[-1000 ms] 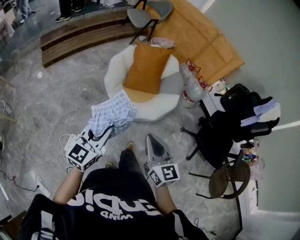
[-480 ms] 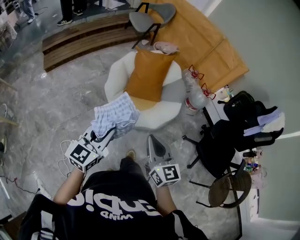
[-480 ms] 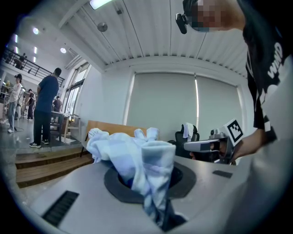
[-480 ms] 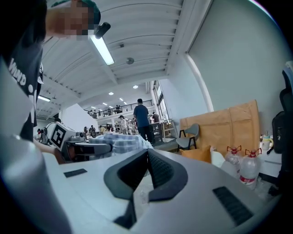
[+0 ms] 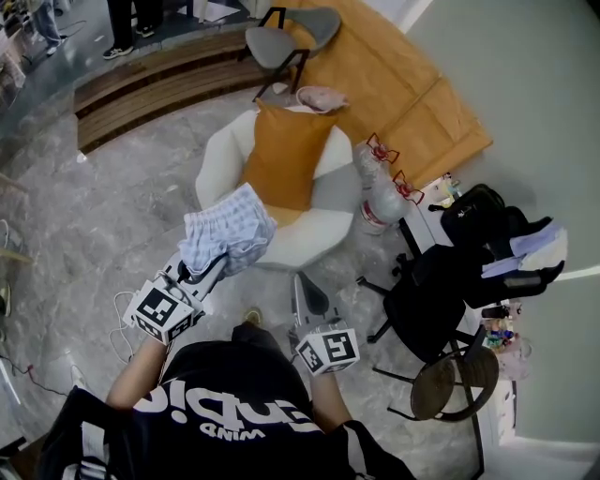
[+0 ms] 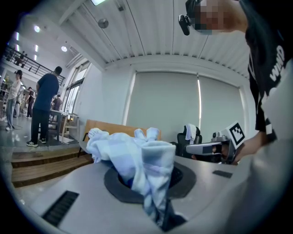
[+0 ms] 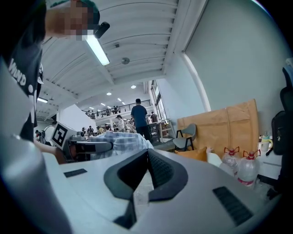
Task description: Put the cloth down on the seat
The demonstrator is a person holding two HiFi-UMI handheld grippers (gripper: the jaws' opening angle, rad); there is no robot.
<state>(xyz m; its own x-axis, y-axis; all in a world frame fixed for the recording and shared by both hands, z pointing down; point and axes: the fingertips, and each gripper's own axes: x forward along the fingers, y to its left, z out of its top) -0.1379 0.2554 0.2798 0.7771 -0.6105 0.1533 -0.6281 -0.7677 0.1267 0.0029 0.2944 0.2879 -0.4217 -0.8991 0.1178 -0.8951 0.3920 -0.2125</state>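
A light-blue checked cloth [image 5: 227, 234] hangs bunched from my left gripper [image 5: 204, 270], which is shut on it. In the head view the cloth overlaps the front left rim of the white round armchair [image 5: 314, 225]. An orange cushion [image 5: 286, 155] leans against the chair's back and covers much of the seat. In the left gripper view the cloth [image 6: 137, 157] spills over the jaws and hides them. My right gripper [image 5: 302, 284] is held lower, to the right of the cloth, pointing at the chair. Its jaws meet with nothing between them [image 7: 147, 154].
Two large water bottles [image 5: 380, 192] stand by the chair's right side. A black office chair [image 5: 431, 281] and a round stool [image 5: 455, 370] are at the right. A grey chair [image 5: 291, 28], a wooden step [image 5: 159, 75] and orange boards [image 5: 394, 84] lie beyond. People stand far off.
Little differs. The left gripper keeps hold of the cloth at the armchair's front left edge, and the whole view has shifted slightly. The right gripper stays shut.
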